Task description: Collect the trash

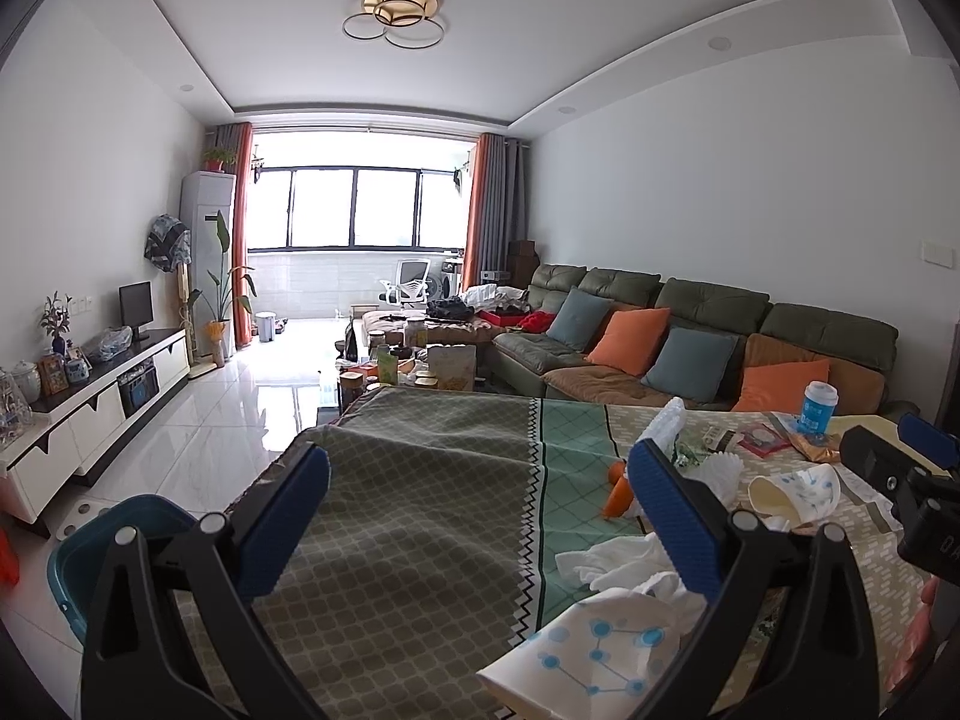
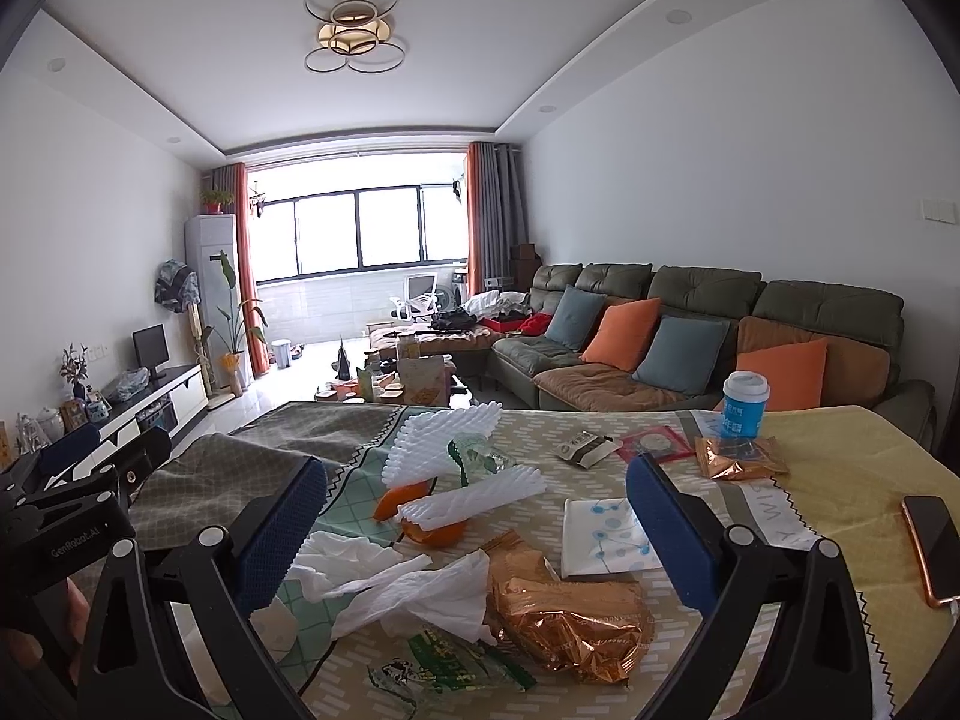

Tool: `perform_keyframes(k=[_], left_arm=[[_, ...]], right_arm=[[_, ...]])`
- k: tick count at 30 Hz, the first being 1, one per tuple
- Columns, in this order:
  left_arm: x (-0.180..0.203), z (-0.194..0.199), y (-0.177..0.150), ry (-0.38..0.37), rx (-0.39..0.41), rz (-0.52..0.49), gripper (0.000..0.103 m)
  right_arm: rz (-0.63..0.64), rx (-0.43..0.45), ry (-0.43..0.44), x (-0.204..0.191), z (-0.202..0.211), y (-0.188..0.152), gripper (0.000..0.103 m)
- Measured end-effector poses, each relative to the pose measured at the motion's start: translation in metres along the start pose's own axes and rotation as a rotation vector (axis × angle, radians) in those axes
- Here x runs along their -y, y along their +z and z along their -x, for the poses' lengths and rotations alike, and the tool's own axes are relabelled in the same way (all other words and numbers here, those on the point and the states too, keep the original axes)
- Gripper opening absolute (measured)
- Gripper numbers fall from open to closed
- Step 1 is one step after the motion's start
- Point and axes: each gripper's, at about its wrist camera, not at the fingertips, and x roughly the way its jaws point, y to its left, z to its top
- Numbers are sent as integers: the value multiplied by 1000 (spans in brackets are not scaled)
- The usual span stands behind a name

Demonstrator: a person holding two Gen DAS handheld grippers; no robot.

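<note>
Both grippers spread wide, nothing between the blue ribbed pads. Left gripper (image 1: pixel 480 516) hangs over the grey-green lattice half of the tablecloth (image 1: pixel 420 480); right gripper (image 2: pixel 477 525) over the litter on the pale brick-patterned half.

Trash on the cloth, right wrist view:
- Two white foam fruit nets (image 2: pixel 447 441), open-mesh and springy-looking, one fanned upright, one lying flat across an orange peel.
- Two pieces of orange peel (image 2: pixel 432 531), curled, just beside each other under the nets.
- Crumpled white tissues (image 2: pixel 396 585), soft and creased, in a loose heap near the left finger; count unclear.
- Two gold foil wrappers: a large crinkled one (image 2: pixel 570 618) nearest the camera, a smaller one (image 2: pixel 738 459) beside the cup.
- One green printed plastic wrapper (image 2: pixel 456 669), flat, partly under the tissue.
- One small dark sachet (image 2: pixel 585 450) and one red square packet (image 2: pixel 654 447), side by side.
- One flattened paper cup with blue dot-and-line print (image 2: pixel 606 534), behind the right finger.
- One upright blue-and-white cup with lid (image 2: pixel 744 405), at the far edge.

One phone (image 2: pixel 933 546), bronze-edged, glossy, lies at the right margin.

Left wrist view: one teal plastic bin (image 1: pixel 138 525), rounded rim, on the floor left of the table.
</note>
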Motion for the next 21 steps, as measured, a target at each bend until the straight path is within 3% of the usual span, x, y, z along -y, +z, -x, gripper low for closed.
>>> perform_keyframes(k=[21], left_arm=[[-1, -1, -4, 2, -8, 2, 100]], right_arm=[[-5, -2, 1, -5, 1, 1, 99]])
